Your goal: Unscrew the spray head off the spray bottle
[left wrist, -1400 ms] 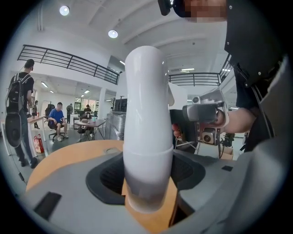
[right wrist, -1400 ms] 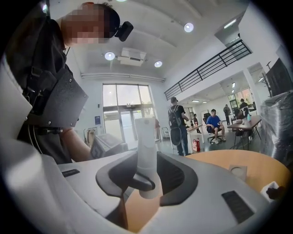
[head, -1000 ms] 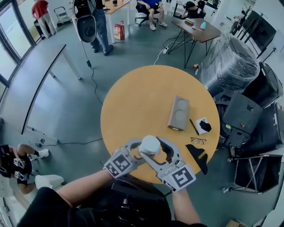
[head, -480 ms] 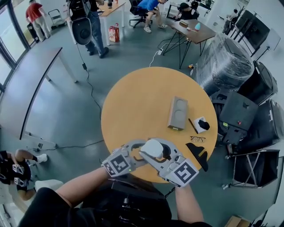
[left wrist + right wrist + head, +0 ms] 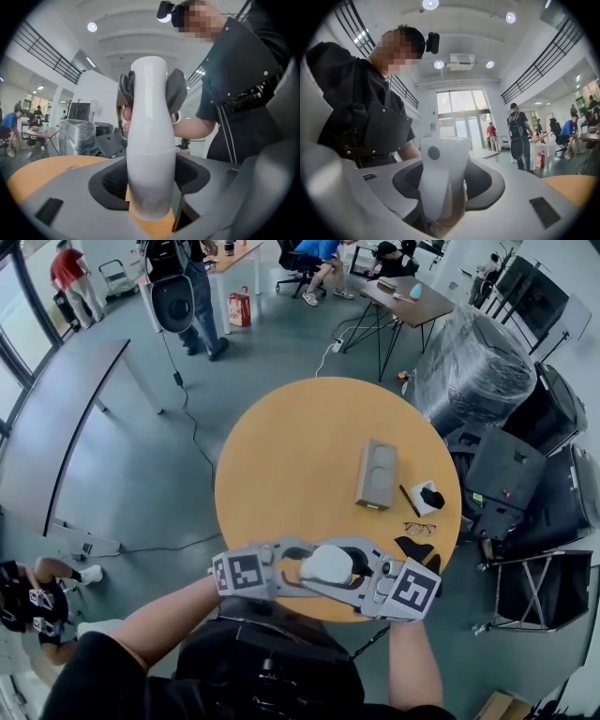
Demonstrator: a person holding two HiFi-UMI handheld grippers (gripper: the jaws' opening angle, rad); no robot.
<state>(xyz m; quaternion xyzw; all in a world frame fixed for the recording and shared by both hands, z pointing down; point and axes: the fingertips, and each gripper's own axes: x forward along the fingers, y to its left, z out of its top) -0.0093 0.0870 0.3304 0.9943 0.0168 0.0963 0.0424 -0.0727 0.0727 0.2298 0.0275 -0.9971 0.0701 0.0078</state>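
The round orange desk (image 5: 281, 446) is filling the middle of the head view. Over its 6 o'clock edge the left gripper (image 5: 298, 566) and right gripper (image 5: 354, 570) are meeting nose to nose. The left fingers are standing wide, clamping the white spray bottle (image 5: 147, 150) by its body. The right fingers, having just been closing, are pinching the spray head (image 5: 440, 168) from 3 o'clock.
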